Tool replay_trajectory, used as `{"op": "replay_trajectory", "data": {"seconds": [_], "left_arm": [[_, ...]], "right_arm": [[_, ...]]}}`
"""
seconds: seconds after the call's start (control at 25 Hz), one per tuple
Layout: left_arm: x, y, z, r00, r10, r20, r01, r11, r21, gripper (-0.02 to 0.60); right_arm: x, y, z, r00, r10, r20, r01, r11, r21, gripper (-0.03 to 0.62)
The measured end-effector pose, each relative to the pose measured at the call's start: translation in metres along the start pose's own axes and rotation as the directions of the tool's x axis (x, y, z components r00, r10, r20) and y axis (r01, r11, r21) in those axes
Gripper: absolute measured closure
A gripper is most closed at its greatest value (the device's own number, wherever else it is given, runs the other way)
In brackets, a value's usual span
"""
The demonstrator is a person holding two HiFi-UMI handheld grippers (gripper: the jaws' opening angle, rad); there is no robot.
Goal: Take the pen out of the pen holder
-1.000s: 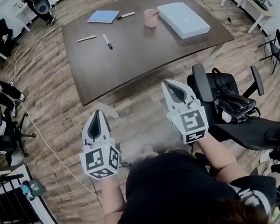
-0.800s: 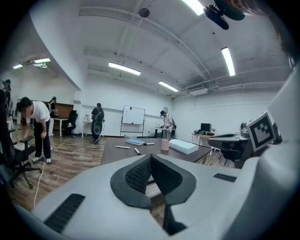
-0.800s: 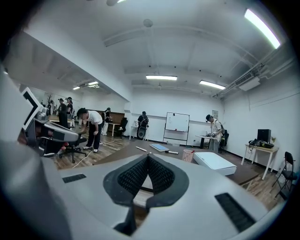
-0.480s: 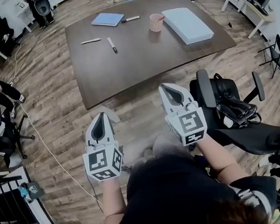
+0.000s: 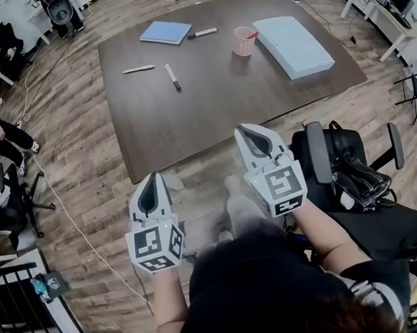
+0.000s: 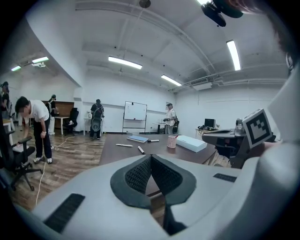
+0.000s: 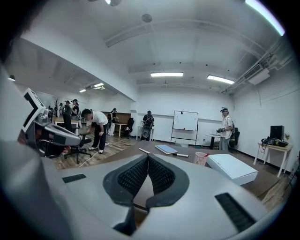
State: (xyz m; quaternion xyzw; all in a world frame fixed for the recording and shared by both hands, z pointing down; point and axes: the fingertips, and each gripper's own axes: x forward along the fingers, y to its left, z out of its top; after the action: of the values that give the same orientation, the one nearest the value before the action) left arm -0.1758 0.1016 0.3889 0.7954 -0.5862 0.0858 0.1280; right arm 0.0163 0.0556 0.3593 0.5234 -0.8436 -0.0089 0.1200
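A pink mesh pen holder (image 5: 244,40) stands on the far part of the brown table (image 5: 211,112), with a red pen (image 5: 253,34) poking out of it. The holder also shows small in the left gripper view (image 6: 172,141) and the right gripper view (image 7: 201,158). My left gripper (image 5: 153,178) is over the wooden floor, short of the table's near edge, jaws shut and empty. My right gripper (image 5: 247,128) is at the near edge, also shut on nothing. Both point toward the table, far from the holder.
On the table lie a white flat box (image 5: 294,45), a blue notebook (image 5: 165,32) and three loose markers (image 5: 173,77). A black office chair (image 5: 348,165) stands close on the right. A white cable (image 5: 69,216) runs across the floor; people stand at the left.
Both grippers have moved forward toward the table, whose near edge sits closer to them. Both sets of jaws stay shut.
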Motion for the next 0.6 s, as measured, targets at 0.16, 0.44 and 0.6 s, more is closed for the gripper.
{"op": "replay_trajectory", "data": {"seconds": [0.16, 0.44, 0.6], "left_arm": [[0.044, 0.0, 0.008, 1.0, 0.002, -0.016, -0.002, 1.0, 0.001, 0.554], [0.117, -0.002, 0.025, 0.999, -0.003, -0.041, 0.003, 1.0, -0.001, 0.554], [0.158, -0.009, 0.034, 0.998, -0.016, -0.054, 0.016, 1.0, 0.005, 0.554]], "right_arm": [[0.037, -0.026, -0.001, 1.0, 0.014, -0.005, -0.014, 1.0, -0.005, 0.569], [0.095, -0.076, -0.002, 0.999, 0.033, -0.025, -0.033, 0.999, 0.007, 0.51], [0.122, -0.11, -0.005, 0.999, 0.025, -0.033, -0.025, 1.0, 0.019, 0.497]]}}
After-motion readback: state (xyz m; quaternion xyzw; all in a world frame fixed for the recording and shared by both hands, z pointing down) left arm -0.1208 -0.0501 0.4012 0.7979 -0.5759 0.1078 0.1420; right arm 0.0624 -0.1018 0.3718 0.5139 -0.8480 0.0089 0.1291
